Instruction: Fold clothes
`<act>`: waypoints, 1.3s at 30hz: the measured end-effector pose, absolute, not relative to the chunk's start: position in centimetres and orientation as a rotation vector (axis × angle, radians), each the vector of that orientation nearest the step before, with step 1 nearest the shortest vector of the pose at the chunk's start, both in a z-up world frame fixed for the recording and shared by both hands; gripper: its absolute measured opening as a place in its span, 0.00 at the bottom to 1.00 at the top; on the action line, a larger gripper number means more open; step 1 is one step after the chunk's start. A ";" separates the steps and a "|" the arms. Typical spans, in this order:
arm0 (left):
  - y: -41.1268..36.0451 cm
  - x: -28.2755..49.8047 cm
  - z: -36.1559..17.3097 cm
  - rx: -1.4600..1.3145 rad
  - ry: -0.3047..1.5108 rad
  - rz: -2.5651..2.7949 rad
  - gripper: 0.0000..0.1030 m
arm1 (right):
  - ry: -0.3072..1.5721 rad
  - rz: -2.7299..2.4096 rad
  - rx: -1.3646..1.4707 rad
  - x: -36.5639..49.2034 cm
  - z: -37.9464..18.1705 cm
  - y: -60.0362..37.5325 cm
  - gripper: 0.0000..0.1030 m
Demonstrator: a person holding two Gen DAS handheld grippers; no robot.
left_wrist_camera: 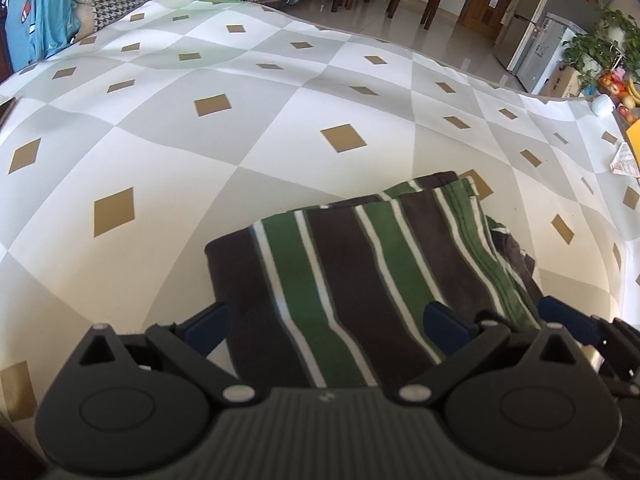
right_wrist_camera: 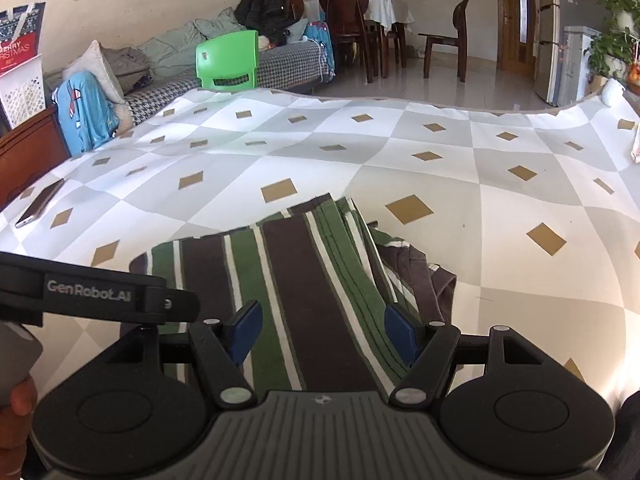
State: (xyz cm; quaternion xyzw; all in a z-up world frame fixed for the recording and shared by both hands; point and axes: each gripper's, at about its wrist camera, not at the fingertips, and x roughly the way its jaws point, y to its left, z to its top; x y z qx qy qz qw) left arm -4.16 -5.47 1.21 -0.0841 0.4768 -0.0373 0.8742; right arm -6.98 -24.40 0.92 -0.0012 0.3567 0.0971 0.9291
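Note:
A folded garment (left_wrist_camera: pixel 360 280) with green, brown and white stripes lies on the table's checked cloth (left_wrist_camera: pixel 160 160), near the front edge. My left gripper (left_wrist_camera: pixel 326 328) hovers open over its near end, one blue pad (left_wrist_camera: pixel 208 328) off the left edge and the other over the fabric. In the right wrist view the same garment (right_wrist_camera: pixel 288 272) shows a loose brown part sticking out on its right. My right gripper (right_wrist_camera: pixel 323 332) is open above the garment, nothing pinched between its pads. The left gripper's black body (right_wrist_camera: pixel 100 292) sits just to its left.
A phone (right_wrist_camera: pixel 40 204) lies at the table's left edge and a folded paper (left_wrist_camera: pixel 626 160) at the right edge. Behind the table stand a green plastic chair (right_wrist_camera: pixel 228 60), a sofa piled with clothes (right_wrist_camera: pixel 160 56) and a blue garment (right_wrist_camera: pixel 82 116). A hand (right_wrist_camera: pixel 16 404) shows bottom left.

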 end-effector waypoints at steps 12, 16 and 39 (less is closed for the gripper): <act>-4.6 -5.6 0.5 -0.145 1.024 -0.060 1.00 | 0.765 0.086 0.052 -4.8 0.2 -25.2 0.66; -4.6 -5.8 -0.8 -0.132 1.073 -0.054 1.00 | 0.820 0.061 0.058 -3.8 -1.0 -24.8 0.66; -4.2 -3.9 -2.5 -0.100 1.037 0.002 1.00 | 0.840 0.040 -0.023 -4.5 -2.2 -22.9 0.69</act>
